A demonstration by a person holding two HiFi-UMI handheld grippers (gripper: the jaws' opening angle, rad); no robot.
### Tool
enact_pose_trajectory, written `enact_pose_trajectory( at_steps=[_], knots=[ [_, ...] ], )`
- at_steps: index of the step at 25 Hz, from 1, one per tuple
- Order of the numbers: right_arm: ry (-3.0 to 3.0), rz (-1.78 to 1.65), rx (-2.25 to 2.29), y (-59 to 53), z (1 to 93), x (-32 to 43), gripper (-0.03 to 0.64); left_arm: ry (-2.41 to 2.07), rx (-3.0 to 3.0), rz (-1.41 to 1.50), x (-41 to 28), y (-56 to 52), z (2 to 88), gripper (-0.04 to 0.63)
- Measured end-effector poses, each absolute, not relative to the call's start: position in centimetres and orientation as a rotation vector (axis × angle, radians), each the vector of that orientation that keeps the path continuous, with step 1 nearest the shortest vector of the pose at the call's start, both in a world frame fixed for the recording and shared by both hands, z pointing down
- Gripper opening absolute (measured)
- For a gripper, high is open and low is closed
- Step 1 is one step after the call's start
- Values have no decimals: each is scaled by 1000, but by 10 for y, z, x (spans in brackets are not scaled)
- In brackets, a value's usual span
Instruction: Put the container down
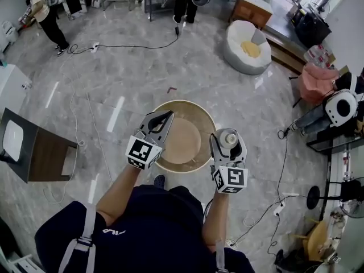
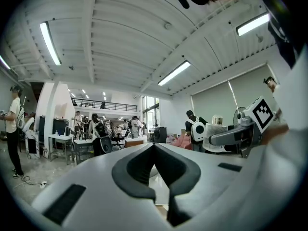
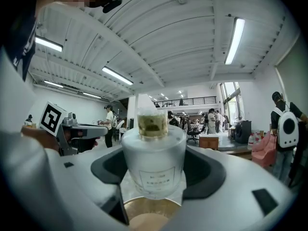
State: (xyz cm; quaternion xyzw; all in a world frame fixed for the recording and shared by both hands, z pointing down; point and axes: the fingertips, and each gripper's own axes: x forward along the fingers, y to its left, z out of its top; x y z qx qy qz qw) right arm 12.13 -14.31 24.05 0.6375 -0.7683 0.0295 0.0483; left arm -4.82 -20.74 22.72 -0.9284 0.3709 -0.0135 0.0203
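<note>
**Head view.** The left gripper [image 1: 163, 120] hangs over the left part of the round wooden table [image 1: 181, 103], tips pointing away from the person. The right gripper [image 1: 227, 145] is at the table's right rim and carries the container [image 1: 228, 136]. From above, the container shows as a pale round top. It is clear of the tabletop, but the steep angle does not settle whether it hangs over the rim or just outside it. The grey marbled floor [image 1: 131, 67] lies all around.

**Left gripper view.** The dark pads [image 2: 139, 170] meet at their tips, so the tongs are closed with nothing between them. The other gripper and the container appear off to the right, tilted up into the room.

**Right gripper view.** The tongs clamp the container [image 3: 153, 160] from both sides, with the dark pads pressed on its lower body.
- Body: a frosted, milky-white cylinder with a rounded shoulder.
- Top: a short, clear section showing yellow-green contents.
- Front: a faint rectangular label, with print too small to read.

The container stands upright between the pads. The table's tan rim shows directly beneath it.
</note>
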Motion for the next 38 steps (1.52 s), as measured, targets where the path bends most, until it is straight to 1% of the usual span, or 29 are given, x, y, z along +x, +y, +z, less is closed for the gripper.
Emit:
enact_pose_trajectory(
  at_steps=[11, 16, 21, 29, 38],
  knots=[
    [-2378, 49, 1886, -159, 241, 149, 337, 1228, -2837, -8, -25, -215, 223, 25],
    [-2384, 93, 1859, -156, 251, 155, 337, 1249, -2861, -57, -18, -210, 238, 25],
    [-2357, 175, 1845, -161, 287, 166, 337, 1273, -2882, -95, -15, -214, 264, 25],
    [-2340, 212, 1801, -186, 343, 172, 337, 1398, -2844, -124, -32, -238, 304, 25],
    [-2356, 219, 1749, -227, 455, 157, 337, 1445, -2847, -173, -51, -259, 399, 25]
  ],
)
